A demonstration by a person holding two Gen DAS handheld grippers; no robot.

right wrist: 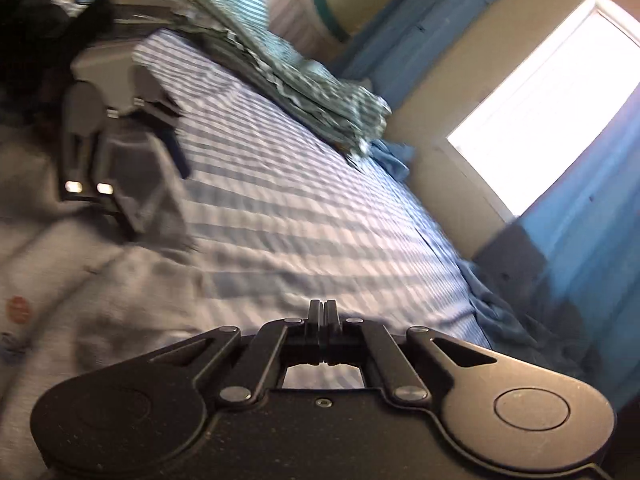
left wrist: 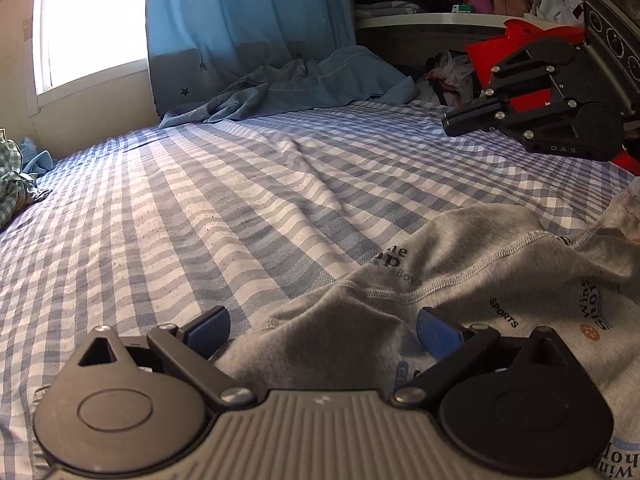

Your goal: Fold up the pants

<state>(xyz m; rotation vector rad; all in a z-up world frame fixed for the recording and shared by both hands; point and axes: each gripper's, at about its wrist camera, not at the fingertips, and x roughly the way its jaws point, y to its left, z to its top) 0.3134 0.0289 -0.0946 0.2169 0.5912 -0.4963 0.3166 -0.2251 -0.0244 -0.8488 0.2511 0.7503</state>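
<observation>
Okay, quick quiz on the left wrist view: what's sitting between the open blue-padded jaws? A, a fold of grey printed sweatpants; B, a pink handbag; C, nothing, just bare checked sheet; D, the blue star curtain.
A: a bunched fold of the grey printed sweatpants rises between the left gripper's open jaws, lying on the blue-and-white checked bedsheet.
</observation>
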